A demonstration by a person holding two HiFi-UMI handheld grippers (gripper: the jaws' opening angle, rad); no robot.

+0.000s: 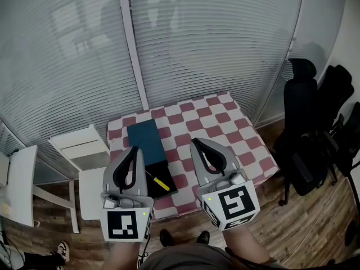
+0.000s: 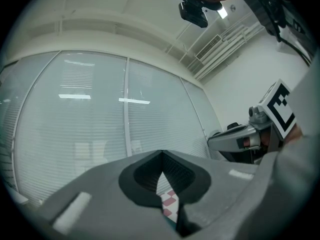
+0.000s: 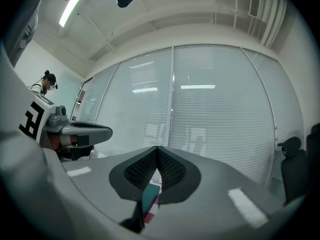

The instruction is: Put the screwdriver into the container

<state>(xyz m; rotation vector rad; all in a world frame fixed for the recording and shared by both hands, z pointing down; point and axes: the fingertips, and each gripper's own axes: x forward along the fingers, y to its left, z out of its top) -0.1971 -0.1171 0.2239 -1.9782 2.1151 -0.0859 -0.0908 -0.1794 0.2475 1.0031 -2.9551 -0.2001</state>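
A screwdriver (image 1: 159, 181) with a yellow handle and dark shaft lies on the dark container (image 1: 166, 173) at the near left of the checkered table (image 1: 225, 128). A teal lid or box (image 1: 145, 141) adjoins the container's far side. My left gripper (image 1: 134, 149) is held above the table's near left, its tips over the container's left edge, jaws shut and empty (image 2: 161, 154). My right gripper (image 1: 195, 142) hovers to the right of the container, also shut with nothing in it (image 3: 157, 149). Both are raised well off the table and point toward the glass wall.
White stools or low shelves (image 1: 79, 148) stand left of the table. Black office chairs (image 1: 304, 128) stand at the right. A glass wall with blinds (image 1: 214, 38) runs behind the table. A person (image 3: 47, 81) stands far off in the right gripper view.
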